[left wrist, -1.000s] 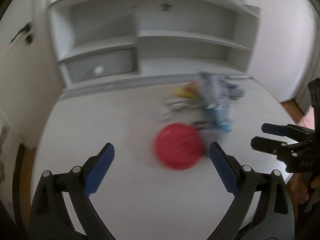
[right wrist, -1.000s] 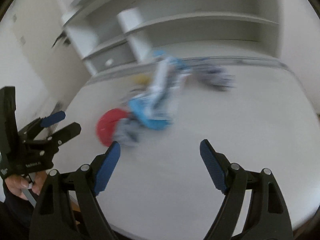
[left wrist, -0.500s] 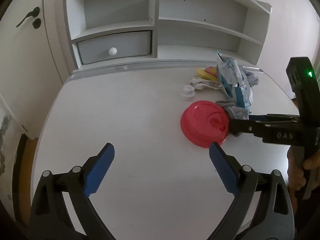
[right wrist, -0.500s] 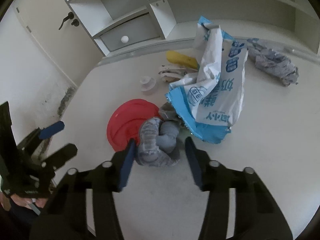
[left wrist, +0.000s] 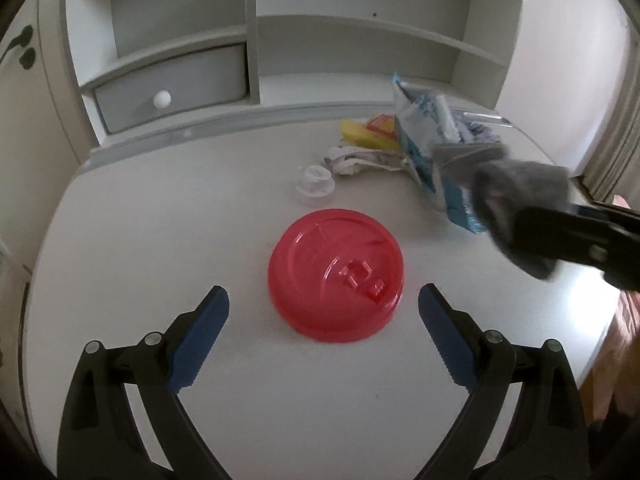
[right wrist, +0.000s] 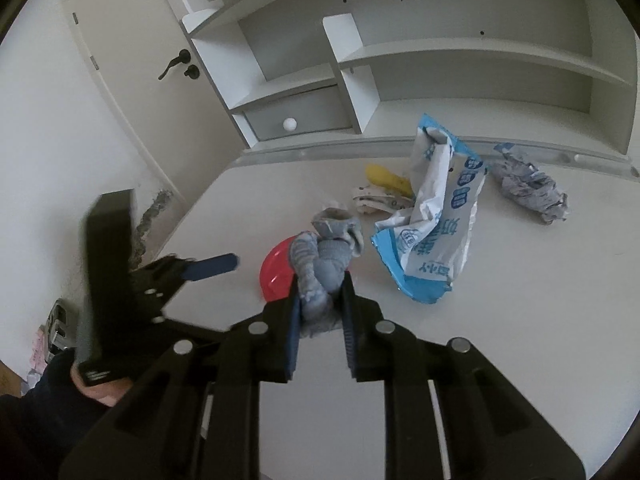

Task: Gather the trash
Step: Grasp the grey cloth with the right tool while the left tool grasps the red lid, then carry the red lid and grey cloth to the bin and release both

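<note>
A red plastic lid lies flat on the white table. My left gripper hangs open just above its near edge, one finger on each side and nothing between the pads. My right gripper is closing its jaws, and the pads press on a balled grey sock. The left wrist view shows that sock lifted off the table at the right. Behind it lie a blue-and-white plastic bag, a yellow wrapper, a crumpled white wrapper and a grey paper wad.
A small white cap stands just behind the red lid. A white shelf unit with a grey drawer closes off the back of the table. A door stands to the left. The table's edge runs close on the right.
My right gripper has shut on the grey sock beside the red lid and raised it off the table. My left gripper has sunk toward the red lid, which now sits nearer its fingers.
</note>
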Motion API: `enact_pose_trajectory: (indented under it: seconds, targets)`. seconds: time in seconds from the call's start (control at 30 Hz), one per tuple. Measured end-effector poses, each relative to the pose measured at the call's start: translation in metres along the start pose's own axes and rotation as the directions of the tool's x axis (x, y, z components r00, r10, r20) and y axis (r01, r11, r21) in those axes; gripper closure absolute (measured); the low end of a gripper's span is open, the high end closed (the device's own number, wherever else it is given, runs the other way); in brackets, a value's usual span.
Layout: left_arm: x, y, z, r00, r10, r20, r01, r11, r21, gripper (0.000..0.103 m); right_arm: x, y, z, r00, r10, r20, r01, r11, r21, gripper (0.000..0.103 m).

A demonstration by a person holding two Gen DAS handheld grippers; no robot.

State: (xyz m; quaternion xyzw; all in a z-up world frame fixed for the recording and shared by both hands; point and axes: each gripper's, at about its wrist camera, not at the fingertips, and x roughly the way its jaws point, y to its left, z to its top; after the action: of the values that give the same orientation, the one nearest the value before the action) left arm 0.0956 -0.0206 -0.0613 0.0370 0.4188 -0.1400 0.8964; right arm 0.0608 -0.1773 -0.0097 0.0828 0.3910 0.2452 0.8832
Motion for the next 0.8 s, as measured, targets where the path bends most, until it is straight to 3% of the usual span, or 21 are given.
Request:
enact_pose_trajectory:
  seconds: [0.3, 0.43, 0.6, 0.63, 0.67, 0.8]
  targets:
    - [0.021, 0.001, 0.007, 0.999, 0.028, -0.043, -0.029, 0.999, -0.040, 0.010, -0.020, -0.007, -0.011, 0.999, -0.042, 0.014, 0.042, 0.999, 0.001, 0.084]
    - [0.022, -0.014, 0.011, 0.992, 0.116, -0.046, -0.115, 0.993, 0.033, 0.010, -0.033, -0.014, -0.017, 0.997, -0.071, 0.027, 0.070, 0.997, 0.015, 0.084]
    - [0.035, -0.014, 0.013, 0.992, 0.096, -0.079, -0.097, 0.995, -0.007, 0.010, -0.055, -0.028, -0.027, 0.992, -0.113, 0.049, 0.111, 0.993, 0.044, 0.084]
    - [0.036, -0.014, 0.014, 0.992, 0.097, -0.084, -0.098, 0.995, -0.008, 0.012, -0.059, -0.031, -0.029, 0.991, -0.120, 0.053, 0.117, 0.992, 0.050, 0.084]
    - [0.036, -0.013, 0.015, 0.992, 0.099, -0.079, -0.100, 0.995, -0.010, 0.024, -0.064, -0.035, -0.032, 0.990, -0.132, 0.058, 0.129, 0.990, 0.059, 0.084]
    - [0.030, -0.015, 0.019, 0.993, 0.101, -0.061, -0.103, 0.994, -0.030, 0.026, -0.085, -0.052, -0.040, 0.981, -0.177, 0.081, 0.169, 0.981, 0.101, 0.084]
